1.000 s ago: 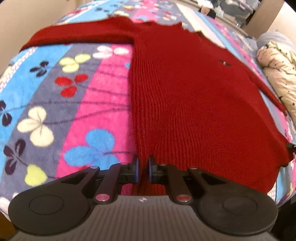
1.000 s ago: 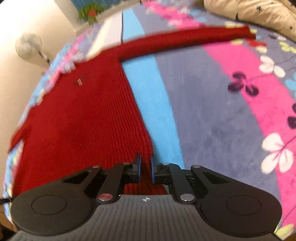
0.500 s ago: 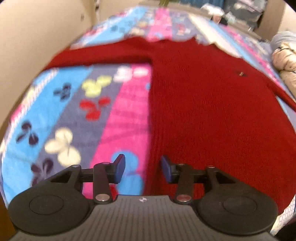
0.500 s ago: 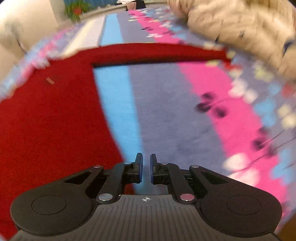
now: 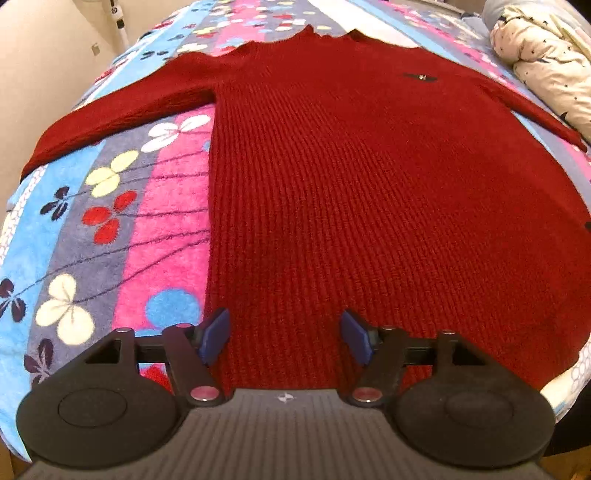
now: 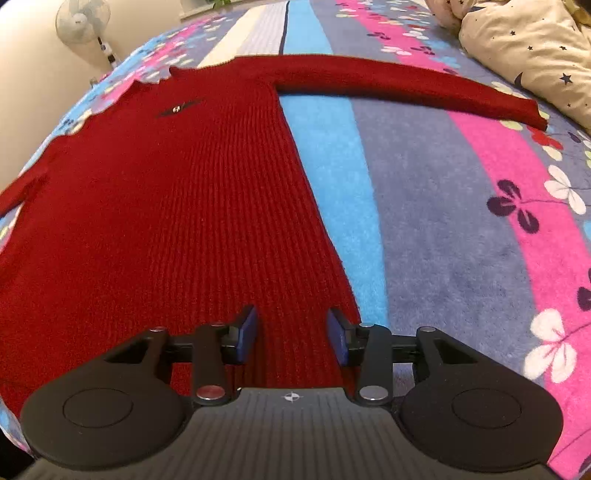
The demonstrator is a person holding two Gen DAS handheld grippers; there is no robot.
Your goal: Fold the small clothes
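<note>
A ribbed red knit sweater [image 5: 369, 192] lies flat, sleeves outspread, on a fleecy striped floral blanket [image 6: 461, 221]. Its small chest emblem [image 6: 177, 108] is unreadable. Left gripper [image 5: 284, 338] and right gripper [image 6: 291, 334] gape empty above its hem.

Black left gripper [image 5: 284, 336] and right gripper [image 6: 291, 334]: blue-padded jaws, round discs, silver screws, ribbed grey base.

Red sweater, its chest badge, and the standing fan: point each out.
Red sweater [image 5: 369, 192], left wrist view, middle of the ribbed body.
Chest badge [image 6: 177, 108], right wrist view, its metal centre.
Standing fan [image 6: 83, 20], right wrist view, its round head.
</note>
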